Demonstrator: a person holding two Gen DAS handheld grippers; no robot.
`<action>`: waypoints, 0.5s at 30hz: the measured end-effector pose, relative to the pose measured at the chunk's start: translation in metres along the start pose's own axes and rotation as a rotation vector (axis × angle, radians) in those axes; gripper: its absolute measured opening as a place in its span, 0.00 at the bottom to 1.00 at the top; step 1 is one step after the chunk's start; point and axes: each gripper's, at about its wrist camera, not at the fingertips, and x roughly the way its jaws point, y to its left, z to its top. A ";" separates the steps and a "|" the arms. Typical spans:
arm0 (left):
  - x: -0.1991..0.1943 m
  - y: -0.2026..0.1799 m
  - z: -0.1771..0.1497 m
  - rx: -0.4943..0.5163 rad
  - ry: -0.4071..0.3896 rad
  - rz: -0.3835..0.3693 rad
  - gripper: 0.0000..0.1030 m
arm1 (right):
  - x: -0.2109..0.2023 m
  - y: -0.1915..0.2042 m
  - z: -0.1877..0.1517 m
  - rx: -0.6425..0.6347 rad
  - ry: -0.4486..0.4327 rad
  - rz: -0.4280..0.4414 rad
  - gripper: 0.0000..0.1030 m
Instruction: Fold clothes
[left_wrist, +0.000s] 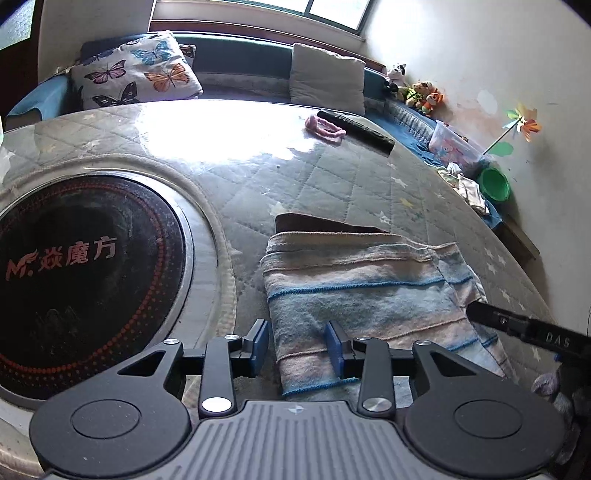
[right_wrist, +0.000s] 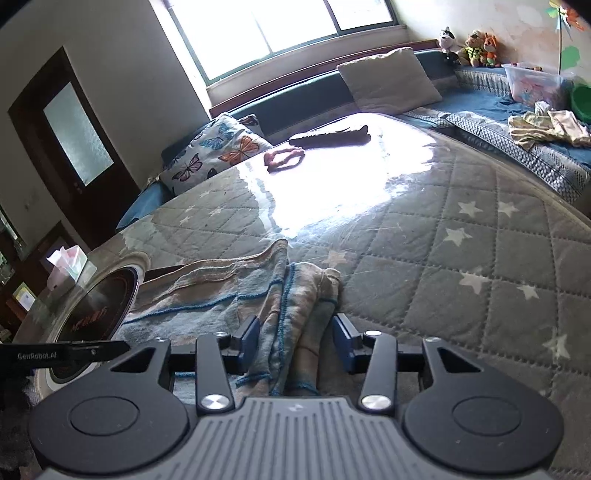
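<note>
A blue and pink striped cloth (left_wrist: 362, 291) lies flat on the glass-covered quilted table (left_wrist: 325, 177), partly folded, with a dark brown piece (left_wrist: 317, 223) showing at its far edge. My left gripper (left_wrist: 297, 347) is open, its blue pads over the cloth's near left edge. In the right wrist view the same cloth (right_wrist: 221, 295) is bunched into folds at its right end. My right gripper (right_wrist: 295, 341) is open with those folds between its pads. The right gripper's finger also shows in the left wrist view (left_wrist: 517, 325).
A round black induction cooktop (left_wrist: 81, 273) is set into the table at left. A pink fabric ring (left_wrist: 325, 127) and a dark folded item (left_wrist: 356, 127) lie at the far side. A bench holds pillows (left_wrist: 136, 70), a plastic box (left_wrist: 454, 144), a green bowl (left_wrist: 493, 184) and plush toys (left_wrist: 421, 92).
</note>
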 end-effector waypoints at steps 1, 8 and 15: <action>0.000 0.000 0.000 -0.003 0.000 0.000 0.37 | 0.001 0.002 -0.001 -0.002 0.002 0.013 0.43; 0.000 -0.005 -0.001 0.004 0.009 -0.002 0.30 | 0.006 0.009 -0.003 -0.017 0.000 0.036 0.27; -0.007 -0.009 -0.007 0.007 0.027 -0.032 0.23 | -0.005 0.002 -0.009 0.009 0.006 0.046 0.16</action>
